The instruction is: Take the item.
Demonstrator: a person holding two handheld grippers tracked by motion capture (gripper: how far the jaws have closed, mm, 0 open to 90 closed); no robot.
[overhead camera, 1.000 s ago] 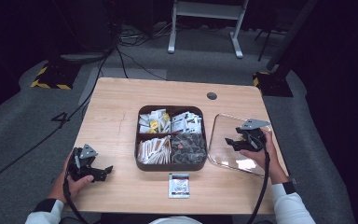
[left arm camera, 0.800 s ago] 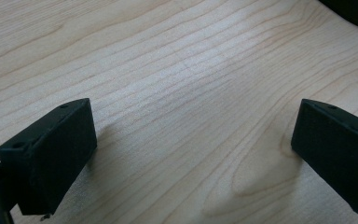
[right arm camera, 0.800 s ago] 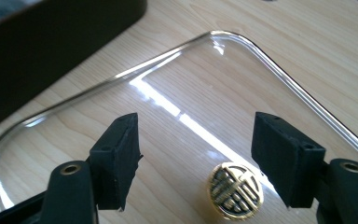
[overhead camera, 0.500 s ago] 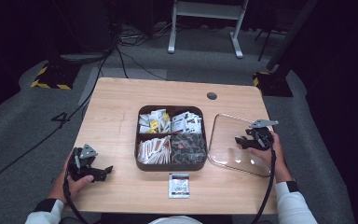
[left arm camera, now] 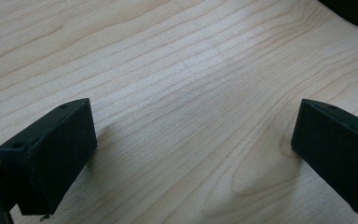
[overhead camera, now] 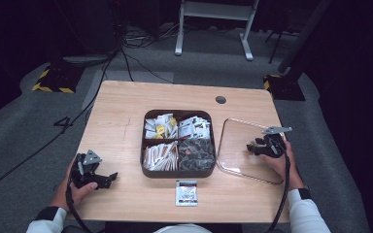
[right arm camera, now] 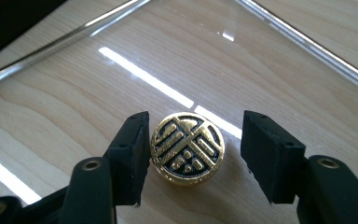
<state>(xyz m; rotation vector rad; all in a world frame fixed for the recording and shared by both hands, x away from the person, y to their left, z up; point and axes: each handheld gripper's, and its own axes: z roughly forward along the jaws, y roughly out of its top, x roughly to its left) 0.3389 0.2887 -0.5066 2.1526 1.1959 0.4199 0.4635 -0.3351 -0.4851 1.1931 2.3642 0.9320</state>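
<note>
The gold-and-black round knob (right arm camera: 187, 148) is sitting at the middle of the clear glass lid (right arm camera: 279, 70), which is lying flat on the wooden table (overhead camera: 121, 111) just to the right of the dark divided box (overhead camera: 178, 172) of packets. Your right gripper (right arm camera: 195, 156) is straddling that knob: the jaws have just been closing, one pad is standing almost against the knob's edge and the other is a clear gap away, so nothing is being pressed yet.

You are likely going for a grip on the knob to lift the lid, so shift the gripper slightly sideways until the knob sits midway between the pads; otherwise the near pad may push the lid across the table before the far one arrives. Keep the jaw tips low, below the knob's widest rim, since the rounded metal looks slippery. Close slowly and evenly, and check that the grip is firm before raising, because the glass will probably swing from a single central hold.

Your left gripper (left arm camera: 191, 154) is resting with jaws wide apart on bare wood near the table's front left. A loose sachet (overhead camera: 186, 192) is lying in front of the box.
</note>
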